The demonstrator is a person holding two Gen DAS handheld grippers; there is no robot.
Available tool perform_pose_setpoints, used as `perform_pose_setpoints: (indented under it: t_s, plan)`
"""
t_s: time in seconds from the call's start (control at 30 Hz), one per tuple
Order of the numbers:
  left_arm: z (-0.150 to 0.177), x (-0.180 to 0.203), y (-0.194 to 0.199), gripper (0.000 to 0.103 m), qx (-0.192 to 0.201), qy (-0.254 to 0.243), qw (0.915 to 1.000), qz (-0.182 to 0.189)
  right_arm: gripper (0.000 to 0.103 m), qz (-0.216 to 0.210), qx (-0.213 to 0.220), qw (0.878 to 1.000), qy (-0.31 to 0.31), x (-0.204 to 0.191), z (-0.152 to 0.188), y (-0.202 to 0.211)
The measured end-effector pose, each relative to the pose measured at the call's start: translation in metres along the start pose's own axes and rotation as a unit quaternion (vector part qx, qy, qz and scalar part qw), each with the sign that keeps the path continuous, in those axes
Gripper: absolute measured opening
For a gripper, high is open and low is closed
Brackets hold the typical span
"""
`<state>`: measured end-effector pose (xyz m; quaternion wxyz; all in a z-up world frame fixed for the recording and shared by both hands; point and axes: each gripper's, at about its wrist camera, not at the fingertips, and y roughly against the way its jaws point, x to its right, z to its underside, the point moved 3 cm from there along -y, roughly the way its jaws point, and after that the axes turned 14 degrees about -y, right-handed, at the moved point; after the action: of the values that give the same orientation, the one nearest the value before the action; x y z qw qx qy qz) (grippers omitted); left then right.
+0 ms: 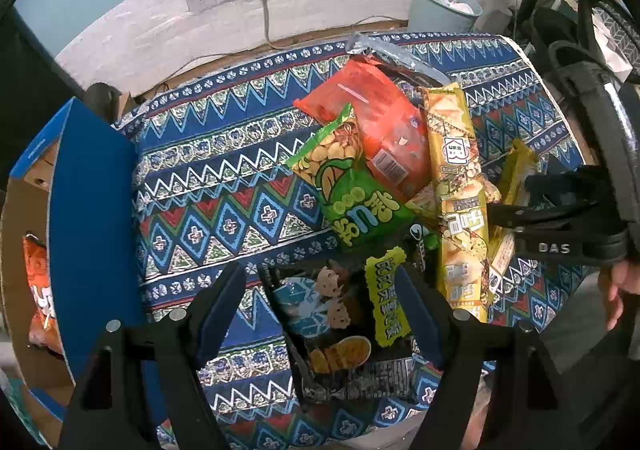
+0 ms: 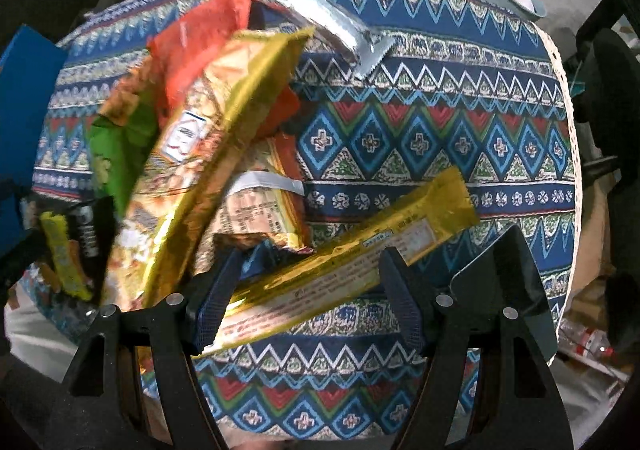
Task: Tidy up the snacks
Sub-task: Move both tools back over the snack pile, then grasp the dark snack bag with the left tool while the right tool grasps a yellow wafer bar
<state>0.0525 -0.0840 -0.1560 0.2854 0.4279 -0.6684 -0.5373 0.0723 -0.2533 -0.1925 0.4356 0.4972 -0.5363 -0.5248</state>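
The surface (image 1: 224,186), draped in a blue patterned cloth, fills both views. At nine o'clock in the left wrist view stands an open blue-sided cardboard box (image 1: 92,210) with an orange packet (image 1: 38,290) inside it. A heap of snacks lies from the centre toward three o'clock: a red bag (image 1: 376,122) at twelve o'clock of the heap, a green bag (image 1: 352,190) overlapping its lower edge, and a long yellow cracker pack (image 1: 460,202) running along the heap's three o'clock side. A silver foil packet (image 2: 312,10) sits at the far end, near twelve o'clock in the right wrist view. The left gripper (image 1: 320,302) has its jaws spread wide, and a dark cookie bag (image 1: 332,326) lies flat on the cloth between them, reaching from one blue pad toward the other; whether either pad touches it I cannot tell. The right gripper (image 2: 308,290) also holds its jaws spread, with a slim gold bar packet (image 2: 360,250) lying slantwise across the gap, one end at two o'clock and the other against the nine o'clock pad.
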Motion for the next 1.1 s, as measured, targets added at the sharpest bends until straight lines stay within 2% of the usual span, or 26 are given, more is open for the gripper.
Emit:
perform_pose_setpoints:
  t_s: [0.03,0.23,0.4,0.57,0.63,0.7,0.77,0.83,0.9,0.93,1.0,1.1]
  plan:
    - [0.000,0.000,-0.002,0.080,-0.001,0.000,1.0000,0.000,0.078,0.008,0.008,1.000,0.000,-0.002,-0.001,-0.001]
    - [0.004,-0.001,-0.016,0.081,-0.012,0.015,0.9996,0.018,0.078,0.060,0.028,0.998,0.008,-0.005,0.010,-0.006]
    - [0.005,0.000,-0.025,0.082,-0.018,0.015,0.9995,0.020,0.080,0.054,0.006,0.998,-0.016,0.006,0.034,-0.015]
    - [0.002,0.003,-0.028,0.083,-0.015,0.012,0.9995,0.026,0.080,0.026,-0.030,0.999,-0.037,0.022,0.053,-0.031]
    - [0.001,0.004,-0.028,0.082,-0.010,0.012,0.9995,0.028,0.082,0.021,-0.023,0.999,-0.033,0.025,0.056,-0.037]
    - [0.001,0.005,-0.029,0.081,-0.010,0.012,0.9994,0.030,0.078,0.023,-0.006,1.000,-0.012,0.021,0.058,-0.036]
    - [0.002,0.005,-0.027,0.075,-0.006,0.011,0.9994,0.033,0.068,0.022,0.006,1.000,-0.001,0.015,0.058,-0.035]
    - [0.004,0.006,-0.025,0.065,-0.003,0.004,0.9995,0.033,0.048,0.025,0.012,1.000,0.010,0.004,0.047,-0.031]
    - [0.006,0.006,-0.024,0.054,-0.003,-0.001,0.9993,0.037,0.035,0.030,0.018,0.999,0.018,0.002,0.039,-0.024]
    - [0.006,0.006,-0.023,0.053,-0.003,0.000,0.9992,0.040,0.032,0.033,0.021,0.999,0.021,0.003,0.039,-0.024]
    - [0.007,0.005,-0.020,0.033,0.003,0.005,0.9988,0.049,0.031,0.035,0.022,0.999,0.025,0.004,0.038,-0.022]
    - [0.007,0.000,-0.012,0.026,0.011,0.023,0.9974,0.067,0.031,0.028,0.023,0.999,0.019,0.012,0.036,-0.019]
